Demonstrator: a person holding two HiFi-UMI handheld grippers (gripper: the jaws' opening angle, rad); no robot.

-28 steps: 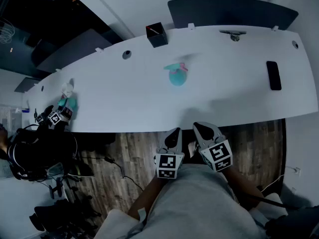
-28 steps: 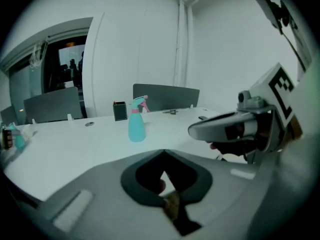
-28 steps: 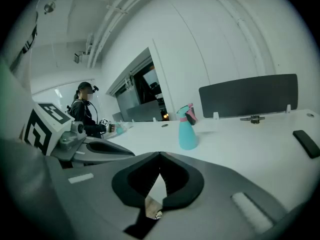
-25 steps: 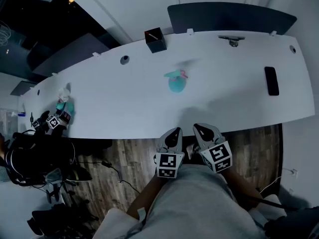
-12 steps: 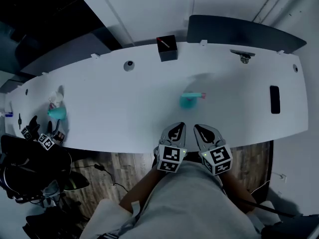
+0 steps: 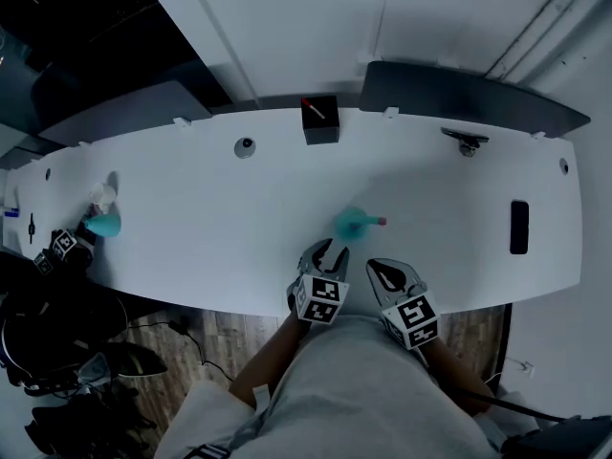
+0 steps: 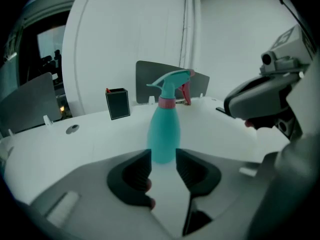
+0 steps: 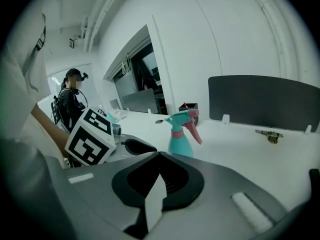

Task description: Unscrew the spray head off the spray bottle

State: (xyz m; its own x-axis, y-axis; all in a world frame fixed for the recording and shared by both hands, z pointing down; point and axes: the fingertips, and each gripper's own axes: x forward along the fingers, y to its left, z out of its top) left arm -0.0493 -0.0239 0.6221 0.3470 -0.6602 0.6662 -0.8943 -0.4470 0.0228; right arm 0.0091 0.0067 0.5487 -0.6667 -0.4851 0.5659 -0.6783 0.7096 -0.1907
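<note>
A teal spray bottle [image 6: 350, 225] with a pink collar and trigger stands upright on the white table [image 6: 191, 228], near its front edge. In the left gripper view the bottle [image 7: 164, 134] rises just beyond the tips, spray head [image 7: 170, 81] on top. My left gripper [image 6: 322, 253] is open by a narrow gap [image 7: 163, 160]; its jaws have just been opening and nothing is between them. My right gripper [image 6: 386, 275] is shut and empty [image 8: 159, 156], to the right of the bottle [image 8: 180, 143] and short of it.
A black pen box [image 6: 320, 120], a round grommet [image 6: 246, 147], a metal clamp [image 6: 465, 142] and a dark divider panel [image 6: 469, 89] line the back. A black phone [image 6: 518, 227] lies at right. Far left stands another teal bottle [image 6: 103, 223]. A person [image 8: 72, 104] stands behind.
Both grippers have come forward from over the floor to the table's front edge, close to the bottle. The left jaws now show a small gap. The view has shifted nearer the table.
</note>
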